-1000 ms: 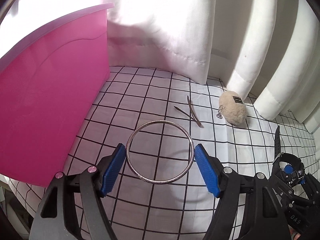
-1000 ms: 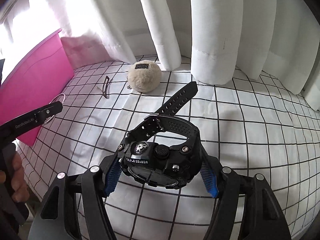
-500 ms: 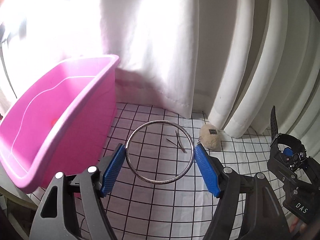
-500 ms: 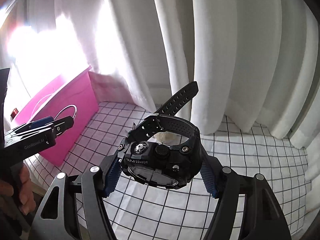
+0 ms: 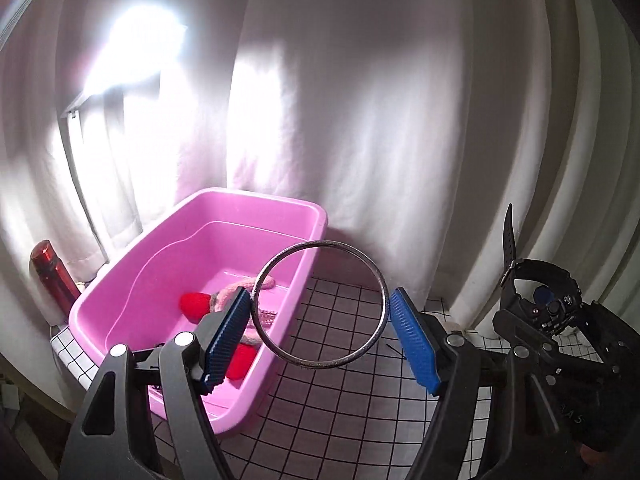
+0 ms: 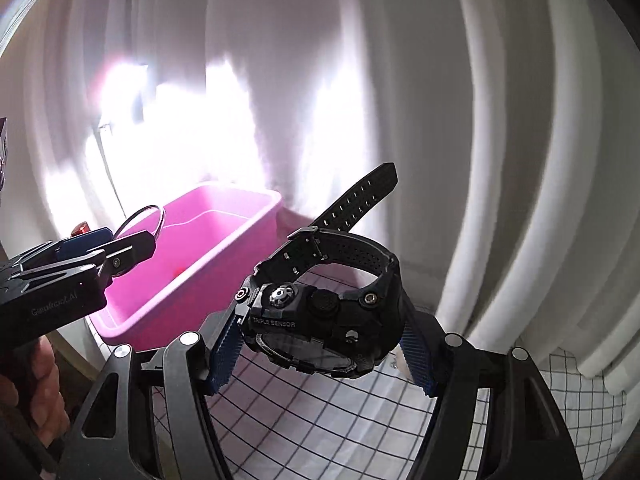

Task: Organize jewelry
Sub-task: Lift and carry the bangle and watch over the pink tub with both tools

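Silver bangle (image 5: pixel 320 306) clamped crosswise between left gripper (image 5: pixel 320 340) jaws.

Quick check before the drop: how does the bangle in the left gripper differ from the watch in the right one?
The bangle is a thin, bare silver ring you can see straight through; the watch is chunky, black and solid.

The bangle is a plain closed hoop, while the watch is buckled with its perforated strap tail sticking up.

Shared: each is clamped between blue pads, bangle in the left gripper, watch in the right gripper, above the checked cloth near the pink tub.
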`<state>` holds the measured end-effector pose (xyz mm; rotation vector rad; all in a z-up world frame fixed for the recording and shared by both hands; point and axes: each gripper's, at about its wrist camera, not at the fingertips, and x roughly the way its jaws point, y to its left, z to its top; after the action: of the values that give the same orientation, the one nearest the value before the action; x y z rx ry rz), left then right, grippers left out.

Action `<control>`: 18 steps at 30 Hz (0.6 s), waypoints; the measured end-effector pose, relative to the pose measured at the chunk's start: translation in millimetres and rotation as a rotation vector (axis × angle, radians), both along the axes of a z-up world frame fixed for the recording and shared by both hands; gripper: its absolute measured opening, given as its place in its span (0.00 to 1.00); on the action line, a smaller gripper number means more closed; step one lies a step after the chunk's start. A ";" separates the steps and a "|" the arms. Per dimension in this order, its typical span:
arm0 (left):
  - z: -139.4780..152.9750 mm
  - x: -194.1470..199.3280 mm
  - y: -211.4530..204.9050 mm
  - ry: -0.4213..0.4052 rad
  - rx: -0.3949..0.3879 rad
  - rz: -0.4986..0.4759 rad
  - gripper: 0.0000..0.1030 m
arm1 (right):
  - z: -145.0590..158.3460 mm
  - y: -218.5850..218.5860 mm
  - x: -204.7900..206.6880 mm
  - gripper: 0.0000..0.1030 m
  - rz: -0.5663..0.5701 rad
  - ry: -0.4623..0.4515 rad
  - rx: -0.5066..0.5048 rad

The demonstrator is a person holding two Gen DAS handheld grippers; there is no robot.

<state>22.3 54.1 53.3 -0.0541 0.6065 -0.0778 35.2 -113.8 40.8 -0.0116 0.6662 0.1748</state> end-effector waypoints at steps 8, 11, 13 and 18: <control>5.7 7.6 75.3 -0.027 0.023 0.144 0.67 | 6.6 69.8 36.2 0.64 0.133 -0.019 0.009; 2.8 13.1 99.1 -0.024 0.020 0.186 0.67 | 7.8 95.5 49.3 0.64 0.174 -0.018 0.013; -1.2 17.2 110.8 -0.018 0.023 0.210 0.67 | 6.9 111.9 57.7 0.64 0.199 -0.014 0.015; -13.4 32.0 142.9 0.013 0.009 0.260 0.67 | 1.1 146.5 80.9 0.64 0.249 0.013 0.008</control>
<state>54.3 197.0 39.9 -0.1244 0.6085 0.1769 116.1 32.7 41.9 -0.0860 0.6761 0.4178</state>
